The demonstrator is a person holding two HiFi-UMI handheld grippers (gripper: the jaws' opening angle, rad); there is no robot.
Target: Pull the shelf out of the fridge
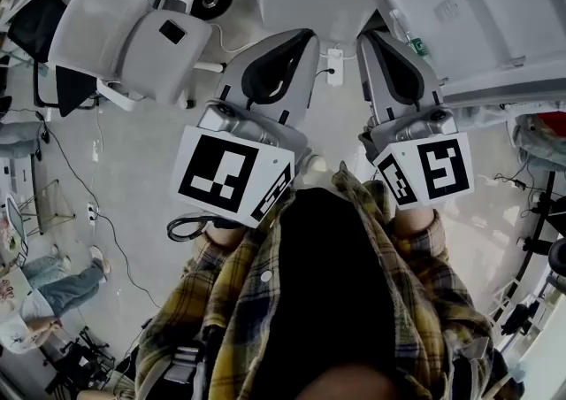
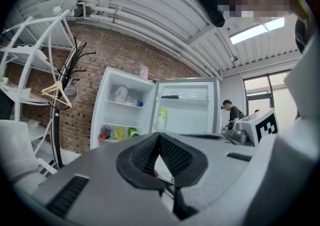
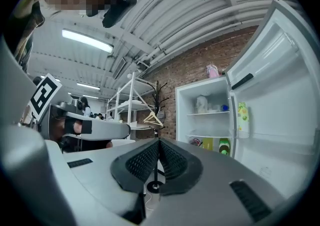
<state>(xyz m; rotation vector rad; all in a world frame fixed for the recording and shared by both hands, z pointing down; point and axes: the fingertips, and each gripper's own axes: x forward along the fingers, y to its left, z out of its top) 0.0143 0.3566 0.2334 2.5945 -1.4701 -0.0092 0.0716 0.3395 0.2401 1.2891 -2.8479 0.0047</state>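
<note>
Brick-walled room, open fridge well ahead, shelf seated inside it and carrying items; left gripper jaws pressed together, empty; right gripper likewise closed on nothing

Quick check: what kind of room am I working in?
Probably a workshop or lab space rather than a home kitchen: the open fridge stands against a bare brick wall, under a corrugated metal ceiling with a strip light.
</note>
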